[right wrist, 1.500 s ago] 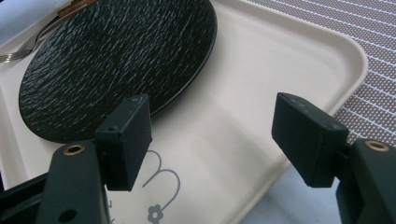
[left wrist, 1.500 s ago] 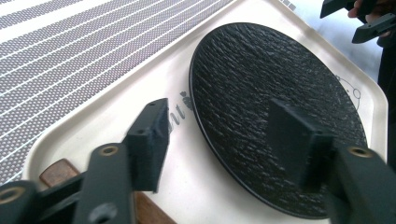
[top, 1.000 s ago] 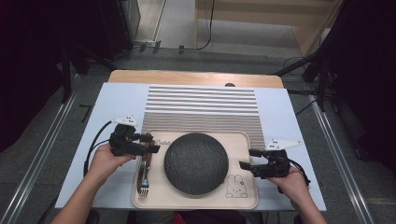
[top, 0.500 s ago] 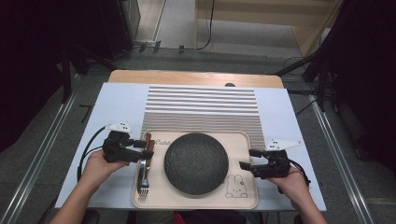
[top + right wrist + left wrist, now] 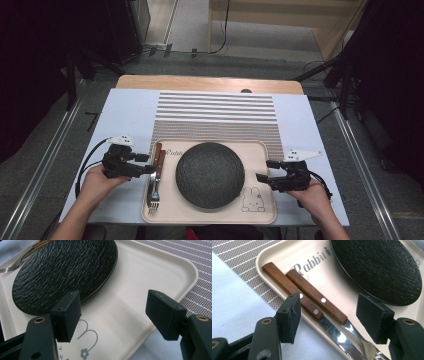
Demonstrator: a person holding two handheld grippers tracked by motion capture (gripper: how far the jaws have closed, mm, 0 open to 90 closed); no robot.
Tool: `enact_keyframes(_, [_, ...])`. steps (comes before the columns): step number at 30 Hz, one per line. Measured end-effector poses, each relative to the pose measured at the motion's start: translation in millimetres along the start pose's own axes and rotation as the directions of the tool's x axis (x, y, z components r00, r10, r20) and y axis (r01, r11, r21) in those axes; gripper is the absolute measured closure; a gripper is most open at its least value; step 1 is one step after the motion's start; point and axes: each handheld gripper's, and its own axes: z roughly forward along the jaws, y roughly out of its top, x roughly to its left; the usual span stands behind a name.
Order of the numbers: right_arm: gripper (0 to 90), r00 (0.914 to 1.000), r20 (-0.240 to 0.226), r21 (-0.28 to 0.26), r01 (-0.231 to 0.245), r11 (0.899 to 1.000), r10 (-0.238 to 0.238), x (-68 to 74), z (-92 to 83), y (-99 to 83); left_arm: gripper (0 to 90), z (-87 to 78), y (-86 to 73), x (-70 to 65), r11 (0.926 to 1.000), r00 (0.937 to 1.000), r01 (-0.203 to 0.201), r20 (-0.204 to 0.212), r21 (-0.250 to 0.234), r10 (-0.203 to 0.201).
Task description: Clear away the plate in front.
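On tray (image 5: pixel 260 212), both hand-held grippers wide: L (image 5: pixel 146 164) over knife (image 5: pixel 317 297), R (image 5: pixel 264 170) level.

The left gripper (image 5: pixel 148 165) has slid back toward the near edge of the table and sunk a little, its body now out beyond the tray's (image 5: pixel 210 219) left rim rather than over it. Its open jaws now sit level with the wooden handles of the fork (image 5: pixel 154 186) and the knife (image 5: pixel 312 296), one pad just outside the rim; it seems to touch neither handle, though the pad hides part of them
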Motion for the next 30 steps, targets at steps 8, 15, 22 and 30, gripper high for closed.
enact_keyframes(8, [27.5,1.0000,-0.003,0.002,0.002,1.000,-0.002,0.4,0.4,0.0,35.9,-0.2,-2.3,7.8,0.9999,0.9996,0.016,-0.022,0.005,-0.016])
enact_keyframes(15, [27.5,0.9999,-0.007,0.004,0.009,1.000,-0.009,1.3,1.5,0.0,35.9,0.7,-2.0,10.5,0.9996,0.9994,0.028,-0.023,0.005,-0.028])
enact_keyframes(22, [27.5,0.9999,-0.007,0.004,0.009,1.000,-0.009,1.3,1.5,0.0,35.9,0.9,-1.8,10.2,0.9994,0.9992,0.035,-0.020,0.002,-0.035])
enact_keyframes(30, [27.5,0.9999,-0.006,0.005,0.009,1.000,-0.009,1.3,1.6,-0.1,35.9,1.6,-1.6,10.0,0.9991,0.9989,0.042,-0.021,0.006,-0.042])
